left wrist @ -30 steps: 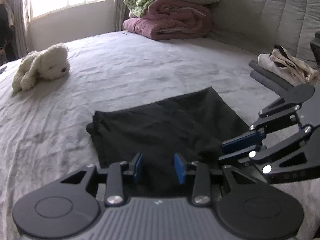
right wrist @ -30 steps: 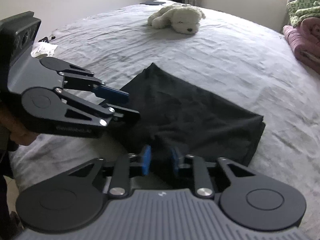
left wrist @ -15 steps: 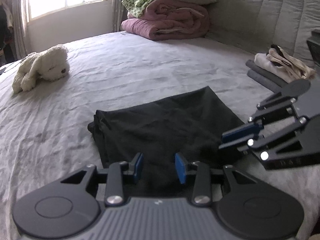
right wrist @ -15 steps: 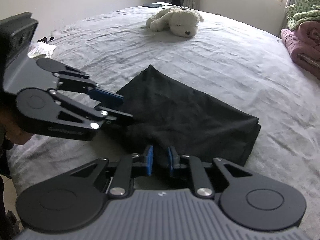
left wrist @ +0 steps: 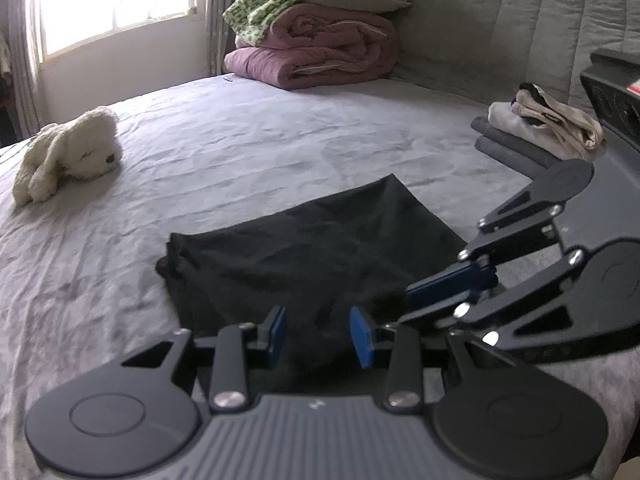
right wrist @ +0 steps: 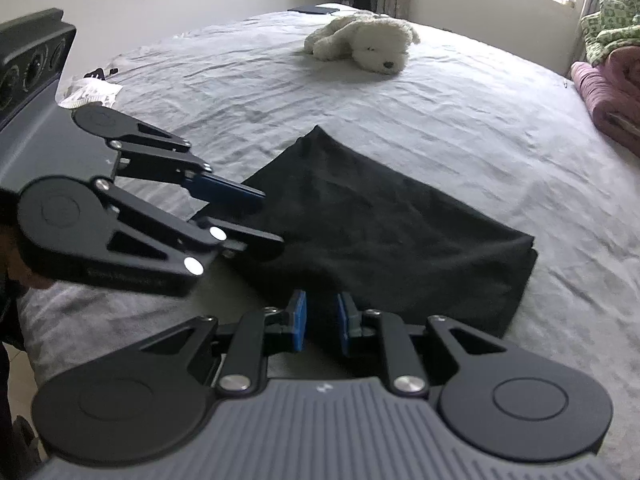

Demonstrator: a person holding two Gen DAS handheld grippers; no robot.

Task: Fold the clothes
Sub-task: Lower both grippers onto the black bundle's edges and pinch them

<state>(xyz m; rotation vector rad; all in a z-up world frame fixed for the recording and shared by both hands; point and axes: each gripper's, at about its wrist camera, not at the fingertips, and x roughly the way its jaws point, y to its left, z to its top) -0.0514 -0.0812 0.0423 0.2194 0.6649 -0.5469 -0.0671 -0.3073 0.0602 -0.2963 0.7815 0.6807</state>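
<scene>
A black garment (left wrist: 320, 240) lies folded into a rough rectangle on the grey bed (left wrist: 280, 140). My left gripper (left wrist: 319, 334) hovers at its near edge, blue pads well apart, with black cloth lying in the gap but not pressed. From the right wrist view the left gripper (right wrist: 268, 220) straddles the garment's (right wrist: 380, 220) left corner. My right gripper (right wrist: 321, 320) has its pads close together on a bunch of the near edge. In the left wrist view the right gripper (left wrist: 408, 300) pinches a dark lump of cloth at its tips.
A white plush dog (left wrist: 68, 152) lies far left on the bed. Folded pink blankets with a green cover (left wrist: 320, 52) are stacked against the padded headboard (left wrist: 500, 32). A small pile of folded clothes (left wrist: 536, 132) sits at the right. A white packet (right wrist: 90, 94) lies near the bed's edge.
Both grippers stay at the garment's near edge, and the views shift only slightly. The garment lies as before.
</scene>
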